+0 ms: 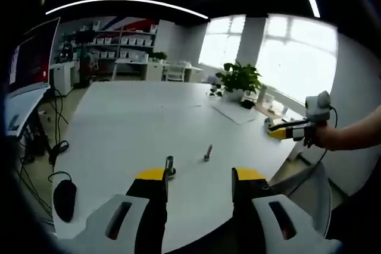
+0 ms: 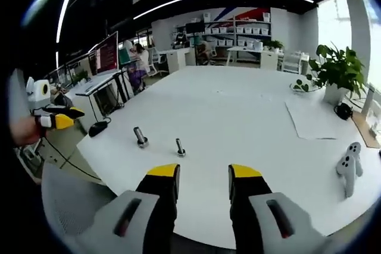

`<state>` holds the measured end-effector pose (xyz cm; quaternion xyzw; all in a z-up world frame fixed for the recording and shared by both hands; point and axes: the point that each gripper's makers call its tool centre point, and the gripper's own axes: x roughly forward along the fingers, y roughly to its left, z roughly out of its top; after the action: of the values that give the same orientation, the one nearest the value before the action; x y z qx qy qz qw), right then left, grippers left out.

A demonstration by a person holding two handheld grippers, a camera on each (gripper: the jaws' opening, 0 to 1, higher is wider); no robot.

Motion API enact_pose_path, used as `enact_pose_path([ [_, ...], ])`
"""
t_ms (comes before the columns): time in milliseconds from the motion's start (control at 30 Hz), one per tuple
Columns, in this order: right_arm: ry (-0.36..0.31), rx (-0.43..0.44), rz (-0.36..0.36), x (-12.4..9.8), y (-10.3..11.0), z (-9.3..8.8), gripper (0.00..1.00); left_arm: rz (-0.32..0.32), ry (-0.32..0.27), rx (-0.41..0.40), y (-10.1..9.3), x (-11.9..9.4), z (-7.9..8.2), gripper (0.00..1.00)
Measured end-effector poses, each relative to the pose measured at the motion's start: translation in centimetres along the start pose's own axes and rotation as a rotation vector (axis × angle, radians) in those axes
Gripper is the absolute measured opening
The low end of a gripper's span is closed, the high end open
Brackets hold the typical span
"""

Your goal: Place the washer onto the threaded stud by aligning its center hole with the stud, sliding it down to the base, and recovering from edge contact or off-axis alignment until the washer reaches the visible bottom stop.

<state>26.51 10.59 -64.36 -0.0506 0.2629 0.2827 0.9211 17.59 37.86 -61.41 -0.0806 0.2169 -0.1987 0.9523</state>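
Both my claws, left (image 1: 199,184) and right (image 2: 204,179), gape empty; threaded stud (image 2: 180,147) and taller bolt (image 2: 140,137) stand ahead-left of right claw.

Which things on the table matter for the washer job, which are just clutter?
Job:
stud upright on the table
thicker bolt-like piece beside it; washer not discernible
left gripper, open, holding nothing
right gripper, open, holding nothing

Clutter:
potted plant
paper sheet
white controller
mouse

White table (image 2: 238,117), two upright studs (image 2: 140,137) (image 2: 180,147), paper sheet (image 2: 315,117), game controller (image 2: 349,168), potted plant (image 2: 336,72)
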Motion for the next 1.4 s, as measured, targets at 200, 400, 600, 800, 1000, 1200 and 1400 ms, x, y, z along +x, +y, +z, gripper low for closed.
enact_pose_path([
  [200, -0.041, -0.001, -0.003, 0.0, -0.7, 1.0, 0.36, 0.031, -0.006, 0.012, 1.1, 0.2, 0.5, 0.42],
  [400, -0.051, -0.012, 0.02, 0.3, -0.8, 1.3, 0.36, 0.061, -0.043, -0.007, 1.0, 0.5, 1.8, 0.43],
  [600, -0.05, -0.02, 0.066, 0.6, 0.1, 1.4, 0.36, 0.109, -0.046, -0.026, 1.2, 0.8, 2.1, 0.43],
  [800, -0.064, -0.023, 0.108, 0.6, 1.2, 1.7, 0.36, 0.151, -0.051, -0.052, 2.3, 0.6, 2.6, 0.43],
  [1000, -0.077, -0.019, 0.12, 0.2, 1.1, 1.7, 0.36, 0.176, -0.097, -0.063, 2.5, 0.8, 3.5, 0.45],
  [1200, -0.093, -0.009, 0.122, -0.1, 0.4, 2.0, 0.36, 0.194, -0.091, -0.054, 2.0, 1.4, 3.5, 0.46],
  [1400, -0.122, -0.026, 0.118, -0.2, 0.2, 2.7, 0.36, 0.199, -0.122, -0.045, 2.1, 1.5, 4.1, 0.46],
])
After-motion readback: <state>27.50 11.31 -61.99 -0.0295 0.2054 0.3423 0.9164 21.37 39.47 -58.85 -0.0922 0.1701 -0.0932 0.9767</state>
